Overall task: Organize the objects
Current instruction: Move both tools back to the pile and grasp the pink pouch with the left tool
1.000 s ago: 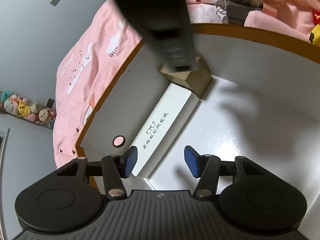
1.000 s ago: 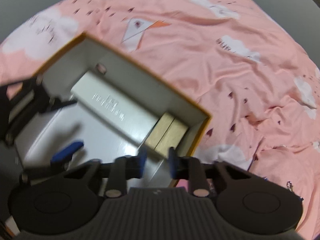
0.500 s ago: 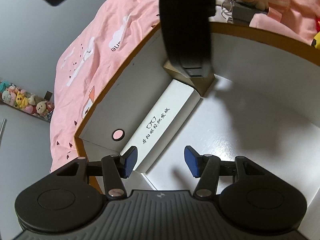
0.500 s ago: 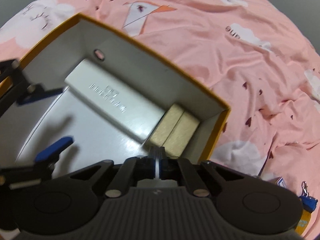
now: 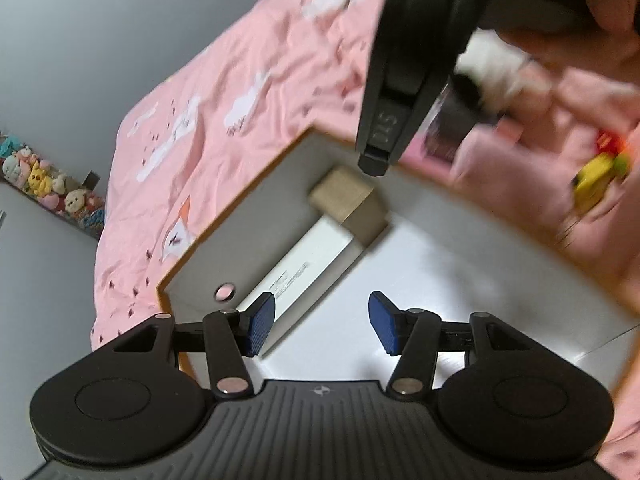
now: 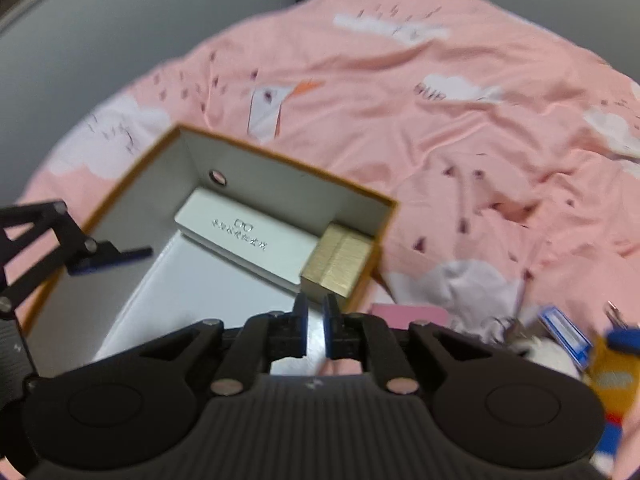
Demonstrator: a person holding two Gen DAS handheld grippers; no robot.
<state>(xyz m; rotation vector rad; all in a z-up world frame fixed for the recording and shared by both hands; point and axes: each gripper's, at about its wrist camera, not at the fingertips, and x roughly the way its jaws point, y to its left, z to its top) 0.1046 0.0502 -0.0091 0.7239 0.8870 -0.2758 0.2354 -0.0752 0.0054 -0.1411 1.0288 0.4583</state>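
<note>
An open storage box [image 5: 240, 204] [image 6: 280, 156] with an orange rim and white inside lies on the pink bedspread. Along its far wall lie a long white glasses case [image 5: 308, 264] [image 6: 248, 236] and, at the case's end in the corner, a small brown cardboard box [image 5: 346, 200] [image 6: 340, 264]. My left gripper [image 5: 322, 326] is open and empty over the box floor, beside the case. My right gripper [image 6: 315, 324] is shut on nothing, above the box's near corner by the brown box. In the left wrist view it hangs over that corner [image 5: 400, 80], held by a hand.
Loose things lie on the bed to the right of the box: a pink flat item [image 6: 408, 316], blue tags with keys [image 6: 564, 332], a yellow toy [image 5: 592, 176] [image 6: 612, 372] and a white plush [image 5: 492, 68]. Grey wall and a shelf of plush figures [image 5: 44, 184] are at the left.
My right gripper closed its slightly parted jaws and drew up and back from the brown box, empty. My left gripper rose a little, still open.
</note>
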